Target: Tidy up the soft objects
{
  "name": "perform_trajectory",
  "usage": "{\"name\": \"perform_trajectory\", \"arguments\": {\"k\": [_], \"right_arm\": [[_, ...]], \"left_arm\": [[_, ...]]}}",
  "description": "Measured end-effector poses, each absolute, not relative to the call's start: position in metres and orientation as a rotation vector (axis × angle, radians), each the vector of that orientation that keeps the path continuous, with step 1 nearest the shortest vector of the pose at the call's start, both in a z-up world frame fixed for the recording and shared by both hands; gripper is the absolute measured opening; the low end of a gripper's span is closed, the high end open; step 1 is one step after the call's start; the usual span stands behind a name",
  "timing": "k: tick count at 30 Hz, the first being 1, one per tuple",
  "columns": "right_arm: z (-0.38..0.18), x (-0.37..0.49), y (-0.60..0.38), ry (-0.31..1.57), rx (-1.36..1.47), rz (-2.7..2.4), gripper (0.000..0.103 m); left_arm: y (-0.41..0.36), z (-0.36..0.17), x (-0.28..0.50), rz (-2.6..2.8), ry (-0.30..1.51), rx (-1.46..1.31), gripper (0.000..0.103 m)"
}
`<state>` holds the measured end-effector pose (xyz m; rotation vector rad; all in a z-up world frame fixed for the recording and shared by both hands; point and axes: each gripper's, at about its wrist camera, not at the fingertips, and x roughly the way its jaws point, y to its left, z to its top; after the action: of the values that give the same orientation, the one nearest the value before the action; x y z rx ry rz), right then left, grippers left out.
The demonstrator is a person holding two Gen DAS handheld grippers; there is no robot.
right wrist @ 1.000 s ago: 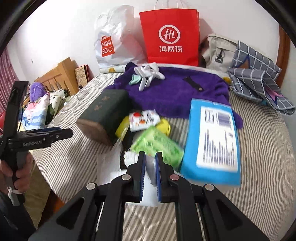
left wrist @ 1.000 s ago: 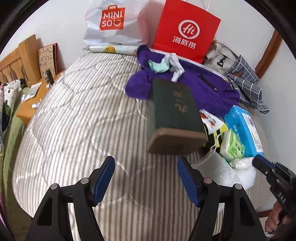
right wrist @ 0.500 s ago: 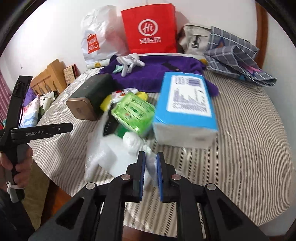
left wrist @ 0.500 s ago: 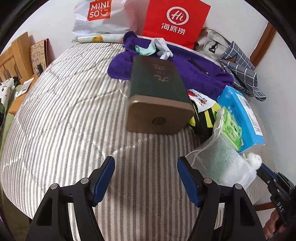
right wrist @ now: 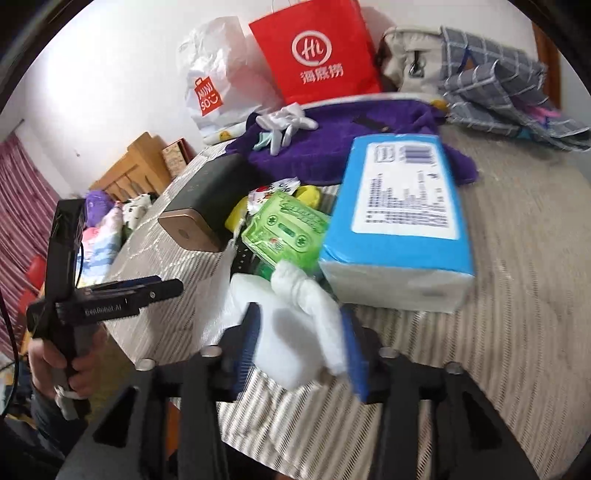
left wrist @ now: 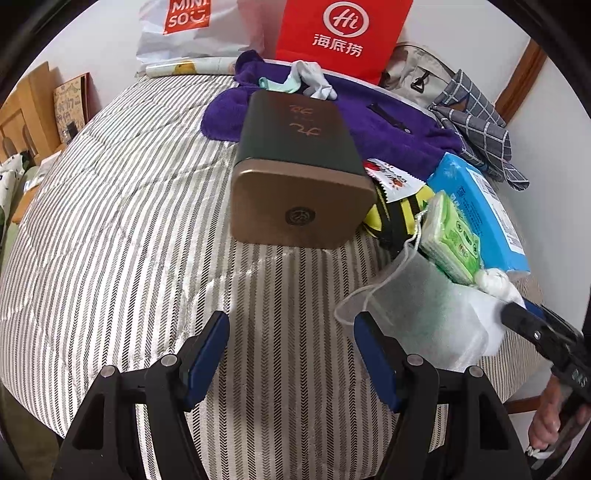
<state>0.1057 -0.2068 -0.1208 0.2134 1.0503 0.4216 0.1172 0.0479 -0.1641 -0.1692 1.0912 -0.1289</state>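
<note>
A white drawstring bag lies slumped near the bed's front right edge, with a white knotted bunch at its top. My right gripper has its jaws opening around the bag's loose fabric; the pads no longer pinch it. Behind the bag sit a green tissue pack and a big blue tissue pack. A purple fleece with pale socks lies further back. My left gripper hangs open and empty over the striped bedspread, short of a dark green box.
A red paper bag, a white plastic shopping bag, a beige backpack and a checked cloth line the wall. A yellow and black item and a snack packet lie beside the box. A wooden nightstand stands left.
My right gripper's jaws, shut on the white bag's fabric before, have spread apart and it has dropped closer to the bag. My left gripper came nearer the green box, then held still.
</note>
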Motion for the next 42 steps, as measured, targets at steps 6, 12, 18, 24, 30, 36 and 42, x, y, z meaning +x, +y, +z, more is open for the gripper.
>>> {"name": "perform_trajectory", "arguments": {"k": [6,12,18,24,30,36,42], "right_arm": [[-0.127,0.122,-0.204,1.082,0.325,0.467,0.046],[-0.125,0.12,-0.206,1.046,0.308,0.47,0.017],[-0.111,0.104,-0.217,0.949,0.29,0.439,0.012],[-0.104,0.078,-0.232,0.911,0.198,0.329,0.011],[-0.126,0.058,-0.247,0.945,0.074,0.203,0.011],[-0.146,0.054,-0.248,0.98,0.041,0.206,0.026],[-0.144,0.057,-0.236,0.919,-0.026,0.238,0.067]], "left_arm": [[0.04,-0.164,0.122,-0.137,1.098,-0.15,0.068],[0.036,-0.172,0.122,-0.148,1.112,-0.157,0.068],[0.021,-0.175,0.121,-0.128,1.094,-0.082,0.074],[0.014,-0.172,0.112,-0.112,1.092,-0.039,0.074],[0.014,-0.155,0.095,-0.212,1.031,-0.094,0.081],[-0.014,-0.178,0.102,-0.161,1.048,0.044,0.087],[-0.022,-0.183,0.105,-0.136,1.01,0.083,0.095]]}}
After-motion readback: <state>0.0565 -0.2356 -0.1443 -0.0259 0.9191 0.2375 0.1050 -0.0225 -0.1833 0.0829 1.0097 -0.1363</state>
